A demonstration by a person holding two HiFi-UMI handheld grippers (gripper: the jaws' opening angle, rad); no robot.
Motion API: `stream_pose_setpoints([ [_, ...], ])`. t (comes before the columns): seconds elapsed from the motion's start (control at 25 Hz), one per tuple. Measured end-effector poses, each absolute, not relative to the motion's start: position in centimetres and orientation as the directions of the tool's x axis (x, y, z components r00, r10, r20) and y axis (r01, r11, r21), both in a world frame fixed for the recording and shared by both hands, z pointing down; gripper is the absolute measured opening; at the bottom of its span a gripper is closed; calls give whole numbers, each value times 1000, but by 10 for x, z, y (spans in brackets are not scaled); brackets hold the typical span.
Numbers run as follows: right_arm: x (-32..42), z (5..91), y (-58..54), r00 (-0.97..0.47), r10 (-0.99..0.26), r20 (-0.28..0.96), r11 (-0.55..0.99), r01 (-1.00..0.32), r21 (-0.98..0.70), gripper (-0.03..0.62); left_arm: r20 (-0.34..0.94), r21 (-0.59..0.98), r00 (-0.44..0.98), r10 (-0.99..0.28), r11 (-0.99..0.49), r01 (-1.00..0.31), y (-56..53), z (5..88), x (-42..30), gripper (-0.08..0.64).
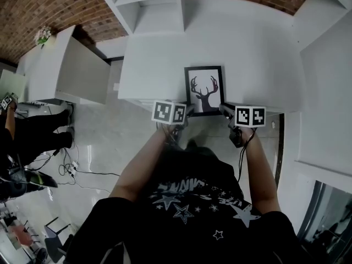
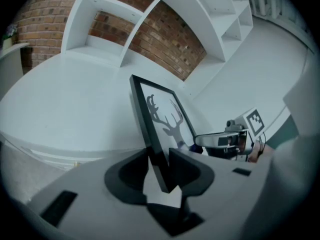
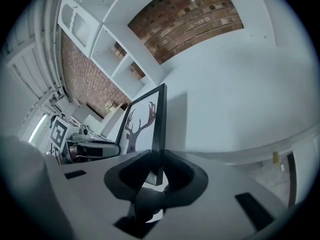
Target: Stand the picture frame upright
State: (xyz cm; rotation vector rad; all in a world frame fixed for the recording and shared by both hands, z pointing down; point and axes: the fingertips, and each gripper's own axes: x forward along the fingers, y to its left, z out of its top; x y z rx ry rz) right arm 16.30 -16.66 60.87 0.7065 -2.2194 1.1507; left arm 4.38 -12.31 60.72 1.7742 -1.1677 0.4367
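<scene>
Black-framed rectangular deer picture (image 1: pixel 204 89) rests on the white surface (image 1: pixel 258 54). The left gripper (image 2: pixel 159 164) and right gripper (image 3: pixel 156 169) each have jaws clamped on a side edge.

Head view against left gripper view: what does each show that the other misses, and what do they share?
Only the head view: the person's star-print shirt, floor cables, and the left gripper from outside. Only the left gripper view: its fingers closed on the picture frame's edge. Both: the deer print, the white table and the right gripper.
</scene>
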Motion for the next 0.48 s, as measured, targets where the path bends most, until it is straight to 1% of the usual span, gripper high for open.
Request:
stream_pose_setpoints([
  [0.28, 127, 579, -187, -742, -252, 621, 597, -624, -504, 91, 685, 428, 399, -610, -106, -897, -138, 574, 10, 135],
  [0.48, 95, 561, -210, -761, -289, 580, 632, -607, -482, 89, 655, 405, 375, -657, -113, -907, -157, 558, -21, 135],
])
